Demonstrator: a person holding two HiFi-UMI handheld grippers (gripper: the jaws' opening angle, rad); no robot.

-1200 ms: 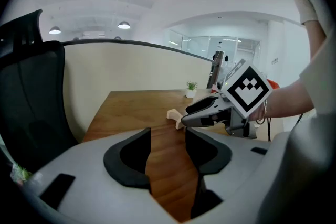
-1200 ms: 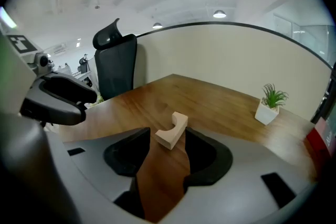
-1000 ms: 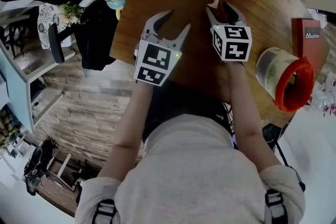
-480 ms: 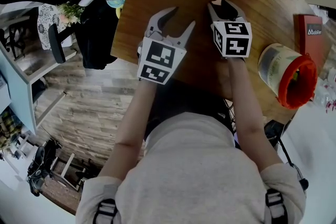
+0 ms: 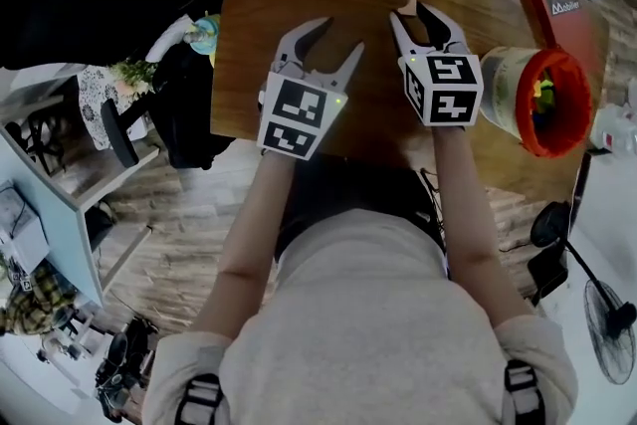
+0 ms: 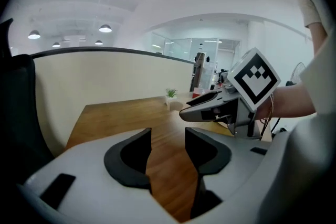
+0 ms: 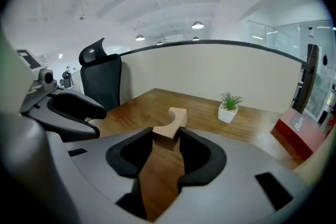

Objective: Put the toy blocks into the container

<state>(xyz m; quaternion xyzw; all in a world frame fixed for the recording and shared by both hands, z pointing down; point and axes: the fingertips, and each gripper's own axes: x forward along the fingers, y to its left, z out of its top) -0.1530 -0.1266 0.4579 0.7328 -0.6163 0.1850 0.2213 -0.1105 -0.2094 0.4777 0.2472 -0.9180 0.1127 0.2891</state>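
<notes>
Our right gripper view shows the right gripper (image 7: pixel 167 139) just closed and clamped on the arched wooden block (image 7: pixel 172 119) at its tips. The head view hardly shows that grip, because there only the block's far end peeks past the jaws. The left gripper (image 6: pixel 168 140) stands released just left of the right one, with only bare table (image 6: pixel 115 113) between its pads. Only the head view shows the red-rimmed container (image 5: pixel 503 95) near the right gripper's right side, seemingly tipped over, with colourful pieces (image 5: pixel 540 95) inside.

The red box (image 5: pixel 563 13) bears white lettering, seemingly "Mobiler".
</notes>
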